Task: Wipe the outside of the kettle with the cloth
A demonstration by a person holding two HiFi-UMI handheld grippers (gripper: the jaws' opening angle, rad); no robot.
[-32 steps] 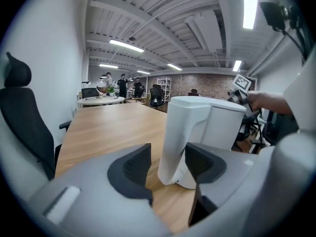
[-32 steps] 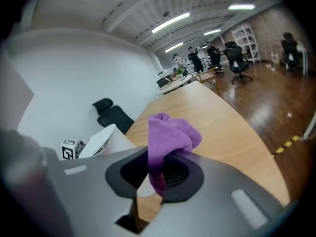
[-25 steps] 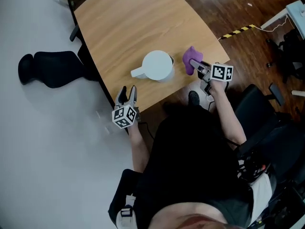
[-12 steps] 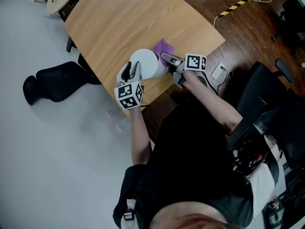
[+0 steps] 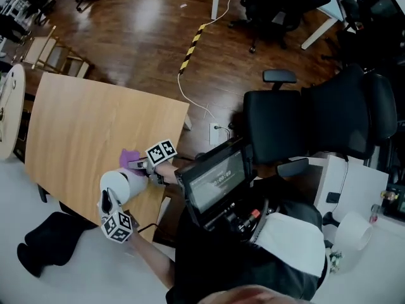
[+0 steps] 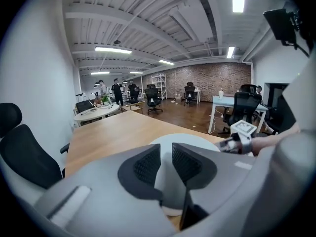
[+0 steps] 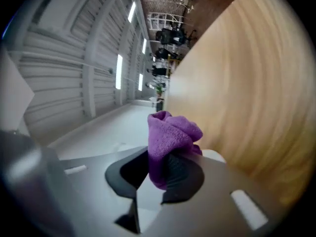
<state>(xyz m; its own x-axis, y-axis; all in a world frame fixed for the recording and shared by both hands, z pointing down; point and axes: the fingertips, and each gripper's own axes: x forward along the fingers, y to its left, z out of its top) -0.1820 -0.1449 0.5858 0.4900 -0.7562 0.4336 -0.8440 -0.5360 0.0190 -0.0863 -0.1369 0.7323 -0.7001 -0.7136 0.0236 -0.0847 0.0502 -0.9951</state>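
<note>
While left gripper (image 5: pixel 109 202) just clamped the handle (image 6: pixel 166 181) of the smooth white kettle (image 5: pixel 121 185), right gripper (image 5: pixel 136 164) pinches fuzzy, bunched purple cloth (image 5: pixel 130 156) at its 1 o'clock.

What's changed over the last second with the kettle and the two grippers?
The left gripper moved in from the table edge and shut on the kettle handle. The right gripper brought the purple cloth in close beside the kettle. Cloth still clamped; kettle still upright on the table.

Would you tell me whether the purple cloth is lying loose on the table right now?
No, the right gripper holds the purple cloth clamped between its jaws.
</note>
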